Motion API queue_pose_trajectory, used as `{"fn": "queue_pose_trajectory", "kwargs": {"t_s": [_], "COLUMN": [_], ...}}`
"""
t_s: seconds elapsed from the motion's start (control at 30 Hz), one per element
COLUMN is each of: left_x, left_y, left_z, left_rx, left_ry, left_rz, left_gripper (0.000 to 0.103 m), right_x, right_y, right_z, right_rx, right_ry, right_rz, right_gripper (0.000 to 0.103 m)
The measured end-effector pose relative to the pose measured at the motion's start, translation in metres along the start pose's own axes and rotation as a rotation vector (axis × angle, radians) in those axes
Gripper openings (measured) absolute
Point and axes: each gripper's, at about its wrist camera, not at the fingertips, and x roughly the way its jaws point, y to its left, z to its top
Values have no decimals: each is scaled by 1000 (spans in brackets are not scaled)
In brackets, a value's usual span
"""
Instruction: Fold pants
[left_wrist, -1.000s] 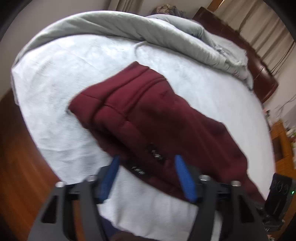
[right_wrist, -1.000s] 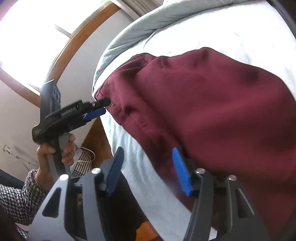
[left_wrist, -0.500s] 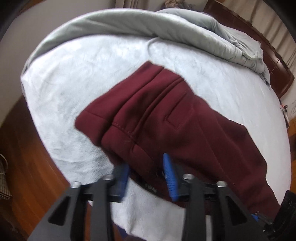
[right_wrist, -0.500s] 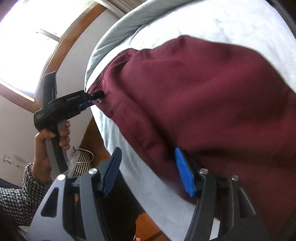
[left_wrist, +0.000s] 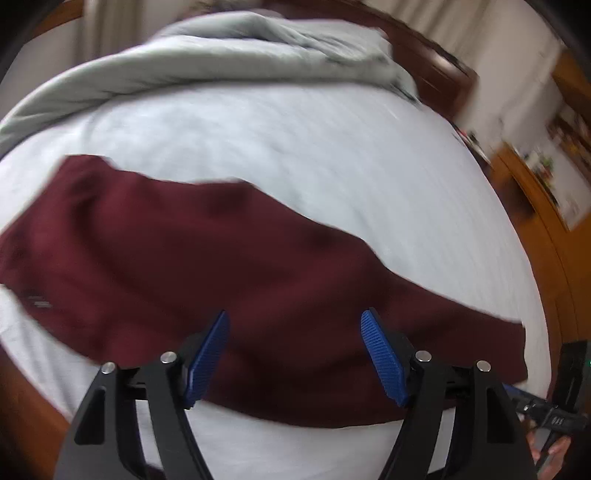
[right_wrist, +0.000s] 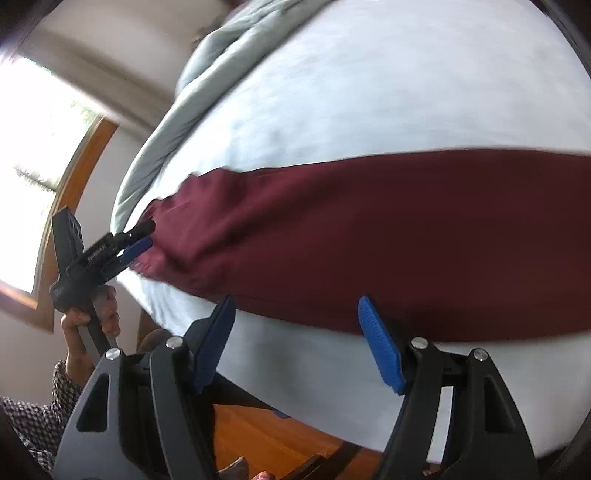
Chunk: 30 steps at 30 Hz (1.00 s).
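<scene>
I see the maroon pants (left_wrist: 229, 280) lying as a long band on the pale sheet of the bed (left_wrist: 295, 147), along its near edge and running from its left side toward its right. At the far edge of the bed a grey duvet (left_wrist: 207, 62) is bunched up.

My left gripper (left_wrist: 293, 352) hangs over the near edge of the band. Its blue pads (left_wrist: 205, 360) stand apart and the jaws are opening. The cloth shows in the gap between the pads, but it lies below them, and neither pad presses on it. In the right wrist view this same gripper sits at the left end of the pants, with a hand (right_wrist: 92, 314) on its grip and a checked sleeve (right_wrist: 44, 413) below it.

My right gripper (right_wrist: 295, 341) hovers at the near edge of the bed, just shy of the lower hem of the band. Its jaws are also opening, with bare sheet and the cloth's edge seen between them and nothing gripped. Wooden floor (right_wrist: 266, 439) shows under the bed edge.
</scene>
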Motion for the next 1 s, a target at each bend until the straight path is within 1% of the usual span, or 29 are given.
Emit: {"fn": "queue_pose_trajectory", "kwargs": {"t_s": [0.03,0.07,0.1,0.13,0.17,0.2,0.27,0.3,0.33,0.37,0.43,0.5,0.53,0.6,0.67,0.73,0.83,0.9,0.97,1.0], "left_x": [8,21,41,59,74,73,67,62,59,52,46,44,46,53,62,70,78,89,99,103], "left_y": [-9,-16,-17,-12,-4,-4,-13,-16,-18,-22,-31,-50,-60,-83,-103,-129,-154,-167,-176,-178], "left_z": [-2,-6,-11,-14,-18,-19,-15,-13,-13,-12,-11,-13,-15,-19,-22,-29,-40,-42,-47,-49], "left_rx": [30,76,107,108,97,93,104,96,81,46,32,58,75,115,153,189,227,253,260,259], "left_ry": [3,13,68,123,138,107,98,90,81,65,56,46,49,65,80,99,117,137,160,166], "left_rz": [-4,35,121,163,162,162,183,181,167,125,77,38,17,-22,-38,-59,-78,-70,-55,-40], "left_gripper": [74,75,76,75,76,76,76,76,76,76,76,76,76,76,76,76,76,76,76,77], "right_x": [-8,-9,-11,-11,-12,-13,-25,-29,-40,-46,-64,-72,-73,-72,-71,-72,-71,-68,-67,-66], "right_y": [-11,-15,-20,-29,-37,-44,-62,-70,-85,-97,-125,-146,-157,-170,-182,-192,-197,-197,-196,-198], "right_z": [-5,-7,-10,-12,-15,-18,-24,-28,-33,-35,-43,-48,-50,-51,-49,-47,-39,-34,-27,-25], "right_rx": [17,24,33,53,74,100,156,187,238,280,364,427,464,507,519,528,529,516,497,491], "right_ry": [-13,-20,-24,-21,-20,-21,-40,-54,-76,-100,-147,-178,-196,-221,-245,-270,-299,-305,-315,-323], "right_rz": [-22,-39,-67,-97,-106,-107,-98,-89,-76,-71,-71,-63,-42,-27,2,10,8,-4,-19,-26], "right_gripper": [70,70,70,70,70,70,70,70,70,70,71,72,72,72,72,72,71,70,68,62]}}
